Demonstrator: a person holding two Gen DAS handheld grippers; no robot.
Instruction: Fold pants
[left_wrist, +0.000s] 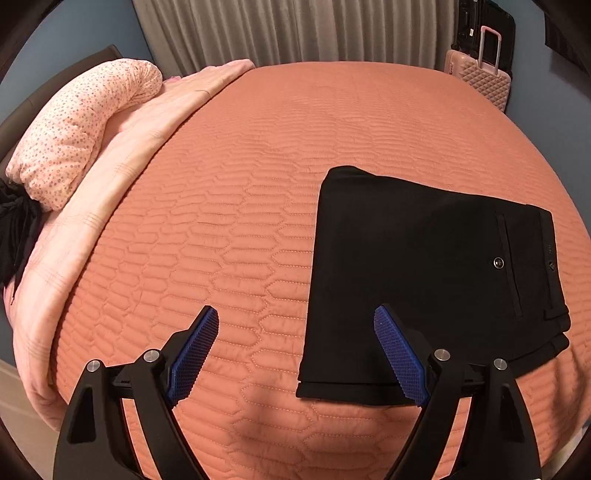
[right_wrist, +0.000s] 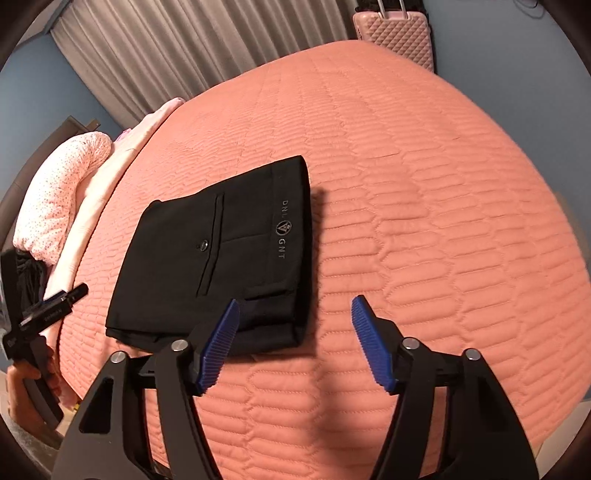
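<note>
Now pants folded, tongs apart.

Home bedroom. Bed with salmon quilted cover fills view ahead of tool. Spotted pillow and pink blanket far left. Grey curtain beyond bed. Pink suitcase far right, against blue wall.
</note>
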